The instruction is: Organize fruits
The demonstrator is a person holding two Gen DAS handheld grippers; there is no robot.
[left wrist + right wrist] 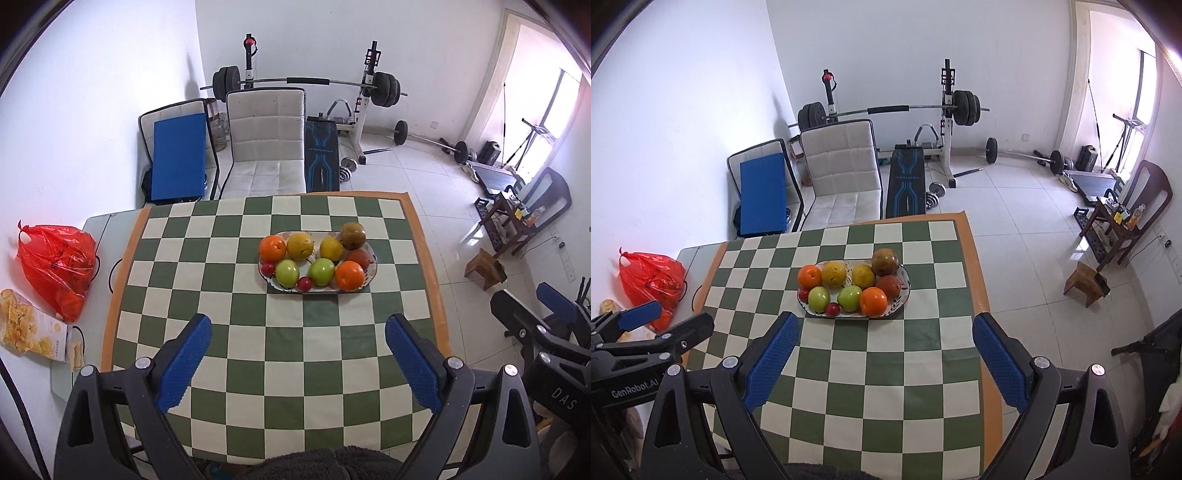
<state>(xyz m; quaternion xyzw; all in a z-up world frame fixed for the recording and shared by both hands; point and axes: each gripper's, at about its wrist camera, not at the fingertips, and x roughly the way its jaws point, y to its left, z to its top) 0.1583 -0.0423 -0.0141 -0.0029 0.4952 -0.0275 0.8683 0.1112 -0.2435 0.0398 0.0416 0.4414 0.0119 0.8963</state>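
1. Left wrist view: the left claw [298,334] hangs above the near part of the surface [258,369], its blue pads [186,354] spread wide with nothing between them.
2. Ahead of it, toward the far right of the green-and-white checked cloth, sits an oval plate [372,271] loaded with fruit: two oranges [272,248], two green apples [287,273], two yellow fruits [300,245], a brown round fruit [353,235], a reddish fruit [359,258] and two small red ones [305,283].
3. All the fruit lies on the plate, well apart from the claw.
4. Off the cloth's left edge lie a red plastic bag [55,266] and a snack box [29,325].
5. A white padded chair [266,147] stands past the far edge.
6. Right wrist view: the right claw [886,334] is likewise spread and empty, hovering over the cloth.
7. The plate [904,291] lies just beyond its left pad [772,358], the nearer orange [873,301] at the plate's front rim.
8. The left claw [641,315] shows at the left edge; from here I cannot tell its spread.
9. A barbell rack [945,122] stands against the back wall.
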